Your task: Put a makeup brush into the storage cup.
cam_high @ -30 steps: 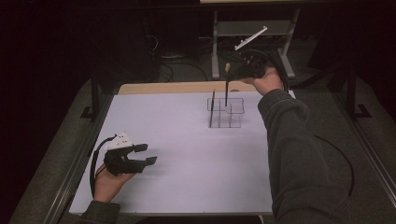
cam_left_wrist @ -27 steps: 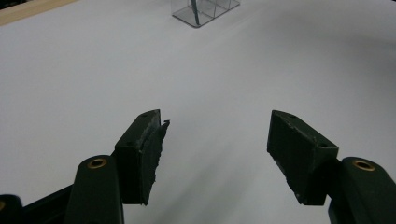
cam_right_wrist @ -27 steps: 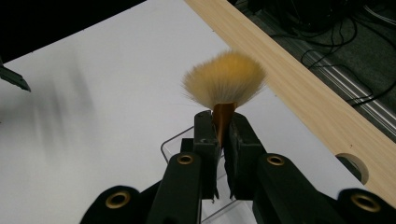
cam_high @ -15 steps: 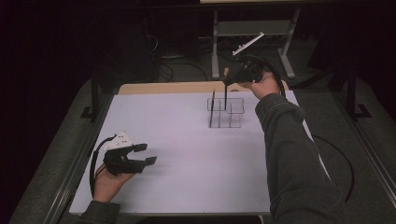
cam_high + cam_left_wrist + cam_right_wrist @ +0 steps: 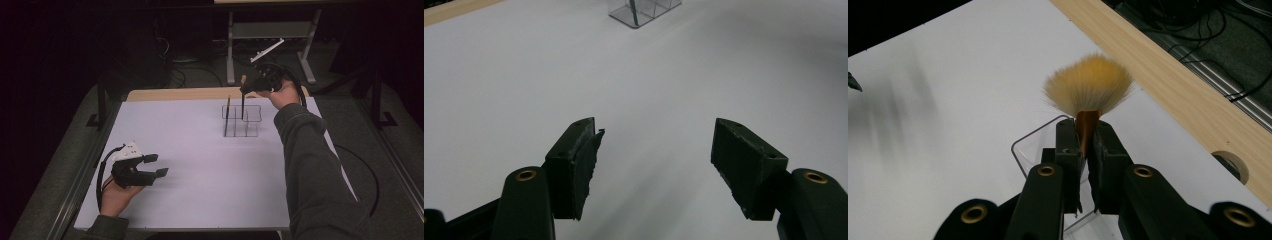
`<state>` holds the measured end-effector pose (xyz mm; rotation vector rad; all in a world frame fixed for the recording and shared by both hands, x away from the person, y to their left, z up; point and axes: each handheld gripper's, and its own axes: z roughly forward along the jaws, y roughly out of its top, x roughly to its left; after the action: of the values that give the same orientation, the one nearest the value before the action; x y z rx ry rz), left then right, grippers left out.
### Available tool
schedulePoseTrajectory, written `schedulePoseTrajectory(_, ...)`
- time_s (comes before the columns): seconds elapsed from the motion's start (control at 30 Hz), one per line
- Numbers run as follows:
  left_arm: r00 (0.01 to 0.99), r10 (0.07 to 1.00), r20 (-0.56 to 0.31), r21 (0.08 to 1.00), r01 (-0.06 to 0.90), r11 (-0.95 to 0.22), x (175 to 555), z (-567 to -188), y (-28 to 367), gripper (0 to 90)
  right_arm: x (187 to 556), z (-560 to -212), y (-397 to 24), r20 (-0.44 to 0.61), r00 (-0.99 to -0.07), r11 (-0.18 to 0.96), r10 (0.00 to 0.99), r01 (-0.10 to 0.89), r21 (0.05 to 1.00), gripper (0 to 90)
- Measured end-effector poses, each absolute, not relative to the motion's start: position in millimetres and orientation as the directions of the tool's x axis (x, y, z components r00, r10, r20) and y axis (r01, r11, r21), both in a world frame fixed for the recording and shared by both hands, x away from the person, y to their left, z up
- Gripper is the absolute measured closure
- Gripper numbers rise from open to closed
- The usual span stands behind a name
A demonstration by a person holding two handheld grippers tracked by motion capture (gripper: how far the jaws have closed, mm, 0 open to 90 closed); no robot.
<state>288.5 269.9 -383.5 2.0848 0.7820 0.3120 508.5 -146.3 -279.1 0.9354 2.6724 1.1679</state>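
Right tool [image 5: 248,89] clamped shut on the makeup brush [image 5: 1087,95] just below its bristles, handle hanging down into a rear cell of the clear organizer [image 5: 242,120] at the far side of the bench [image 5: 200,165]. Left tool [image 5: 156,165] parked near the front left, spread wide with nothing between the pads.

Judged risky: handle tip catching a divider or the rim and tipping the light organizer, since no tool steadied it; brush pivoting in so narrow a pinch and landing askew; knocking the second dark brush [image 5: 227,116] standing in the front left cell.

From the high view: handle, cells and second brush laid out plainly. From the right gripper view: pinch on the copper ferrule and fanned tan bristles, handle hidden behind the jaws. From the left gripper view: spread bare pads, organizer corner [image 5: 644,11] far off
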Motion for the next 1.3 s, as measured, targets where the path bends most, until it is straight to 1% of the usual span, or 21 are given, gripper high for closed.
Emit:
schedulePoseTrajectory(0.67, 0.769, 0.636, -0.069, 0.803, 0.42, -0.422, 289, -384, 270, 32.7, 508, -293, -142, 0.164, -0.808, 0.517, 0.566, 0.502, 0.693, 82.9)
schedulePoseTrajectory(1.3, 0.769, 0.636, -0.067, 0.801, 0.421, -0.426, 289, -385, 269, 32.5, 507, -302, -146, 0.178, -0.789, 0.492, 0.589, 0.525, 0.695, 82.9)
